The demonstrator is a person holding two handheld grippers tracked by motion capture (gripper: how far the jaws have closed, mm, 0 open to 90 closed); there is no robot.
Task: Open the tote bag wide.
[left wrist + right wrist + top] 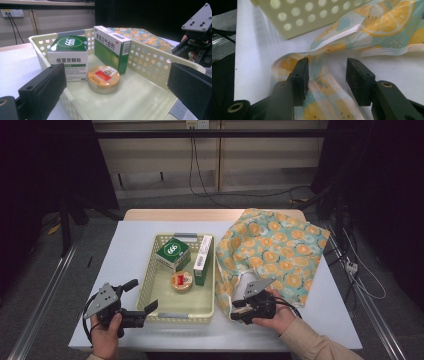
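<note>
While the left gripper (145,312) rests at the near left corner of the cream basket (150,275) with its jaws spread wide and nothing between them, the right gripper (327,75) sits low over the bag. Its jaws stand apart, straddling a strap of the lemon-print cloth bag (272,247), pads not pressing. That bag lies crumpled just right of the basket.
</note>
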